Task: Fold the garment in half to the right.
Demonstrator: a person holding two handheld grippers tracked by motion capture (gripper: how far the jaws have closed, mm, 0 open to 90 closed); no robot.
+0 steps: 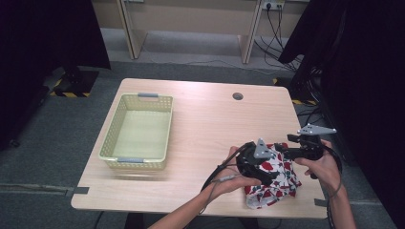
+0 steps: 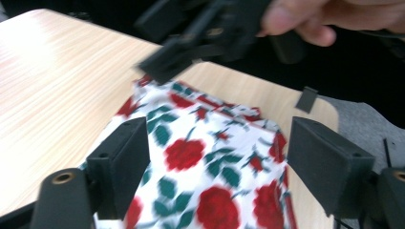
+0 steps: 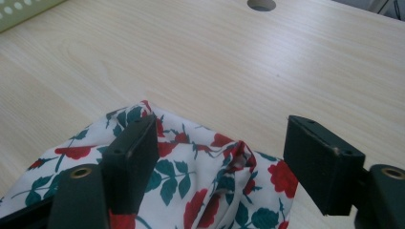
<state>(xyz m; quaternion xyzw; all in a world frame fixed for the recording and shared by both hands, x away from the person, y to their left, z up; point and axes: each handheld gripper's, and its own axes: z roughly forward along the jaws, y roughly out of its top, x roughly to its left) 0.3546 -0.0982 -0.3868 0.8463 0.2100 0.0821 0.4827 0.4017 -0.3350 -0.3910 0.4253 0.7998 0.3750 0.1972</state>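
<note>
A folded white cloth with red roses and green leaves (image 1: 279,185) lies at the front right of the wooden table (image 1: 205,119). My left gripper (image 1: 273,164) hovers over the cloth's near left part. In the left gripper view its jaws (image 2: 219,138) stand wide apart above the cloth (image 2: 191,157), pads not pressing it. My right gripper (image 1: 287,151) is at the cloth's far edge and also shows blurred as the right gripper (image 2: 191,43) beyond the cloth. Its own jaws (image 3: 222,138) are open, with a raised fold of the cloth (image 3: 191,191) between them, untouched.
An empty pale yellow-green perforated basket (image 1: 109,133) stands on the table's left half; its corner is the basket (image 3: 19,9) at top left. A round cable hole (image 1: 237,96) is near the far edge. Dark curtains flank the table, and the table's right edge is close to the cloth.
</note>
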